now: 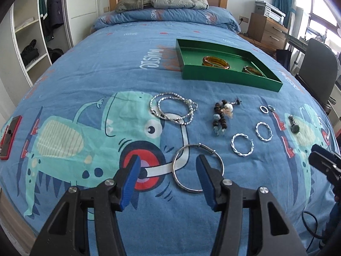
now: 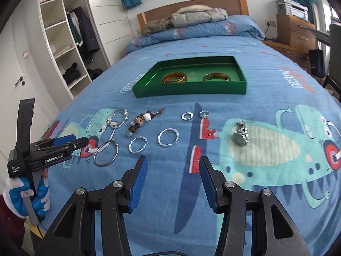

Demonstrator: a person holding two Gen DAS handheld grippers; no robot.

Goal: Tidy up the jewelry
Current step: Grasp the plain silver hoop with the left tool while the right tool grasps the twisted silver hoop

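Note:
A green tray [image 1: 230,77] [image 2: 189,89] lies on the bed with amber bangles [image 1: 215,62] [image 2: 174,77] inside. In front of it lie a silver bangle [image 1: 197,167] [image 2: 106,152], two twisted silver hoops [image 1: 242,147] [image 2: 168,139], beaded bracelets [image 1: 173,109], a brown bead bracelet [image 1: 221,117] [image 2: 141,122], two small rings [image 1: 264,109] [image 2: 187,115] and a watch [image 1: 294,125] [image 2: 240,135]. My left gripper [image 1: 168,166] is open, its right finger over the silver bangle. My right gripper [image 2: 173,164] is open and empty, near the hoops.
A red phone [image 1: 9,136] lies at the bed's left edge. A grey jacket [image 1: 177,0] and pillow sit at the headboard. A wardrobe stands on the left, a wooden drawer unit [image 1: 266,29] and a chair [image 1: 319,70] on the right.

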